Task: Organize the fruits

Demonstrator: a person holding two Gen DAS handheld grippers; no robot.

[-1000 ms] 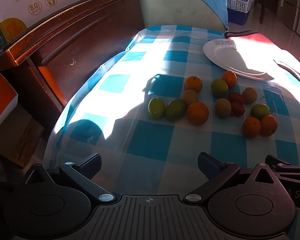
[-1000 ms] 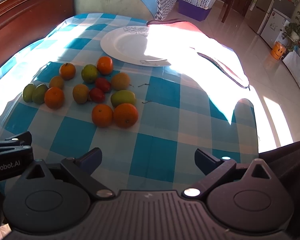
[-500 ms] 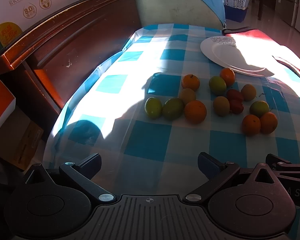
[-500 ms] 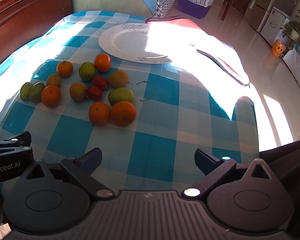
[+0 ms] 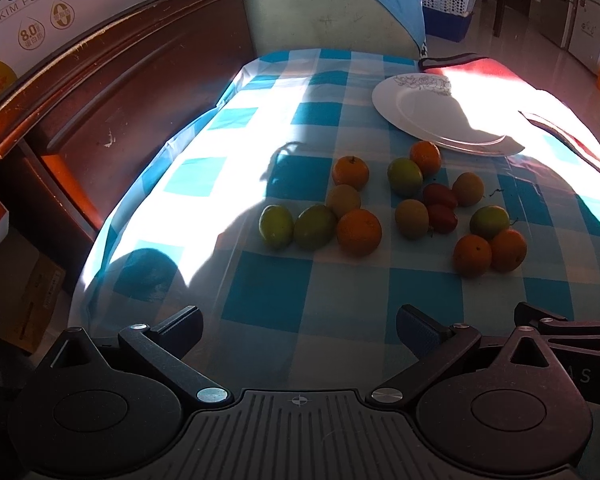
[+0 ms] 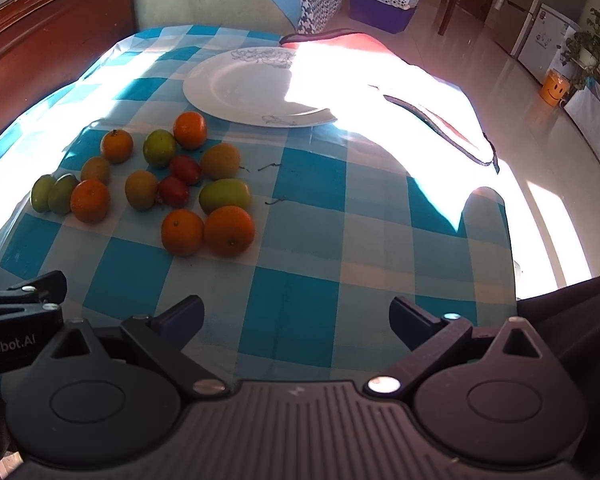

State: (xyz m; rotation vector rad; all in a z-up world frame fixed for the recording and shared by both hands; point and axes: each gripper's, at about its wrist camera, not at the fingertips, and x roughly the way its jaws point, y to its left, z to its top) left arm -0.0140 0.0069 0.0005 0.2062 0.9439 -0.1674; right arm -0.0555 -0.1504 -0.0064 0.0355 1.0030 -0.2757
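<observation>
Several fruits lie loose on a blue-and-white checked tablecloth (image 5: pixel 268 304): oranges (image 5: pixel 358 232) (image 6: pixel 229 230), green fruits (image 5: pixel 276 226) (image 6: pixel 224 195), yellow-brown ones and two small red ones (image 5: pixel 440 196) (image 6: pixel 185 169). An empty white plate (image 5: pixel 436 112) (image 6: pixel 256 84) lies beyond them. My left gripper (image 5: pixel 298 326) is open and empty, above the table's near edge, short of the fruit. My right gripper (image 6: pixel 296 314) is open and empty, near the front edge, right of the fruit.
A dark wooden bench back (image 5: pixel 112 80) runs along the table's left side, with a milk carton box (image 5: pixel 40 4) above it. A red cloth (image 6: pixel 380 60) lies in glare at the far right. A chair back (image 5: pixel 324 16) stands behind the table.
Both grippers have moved slightly forward and tilted, so the fruit and plate sit a little lower in view. Both stay open and empty.
</observation>
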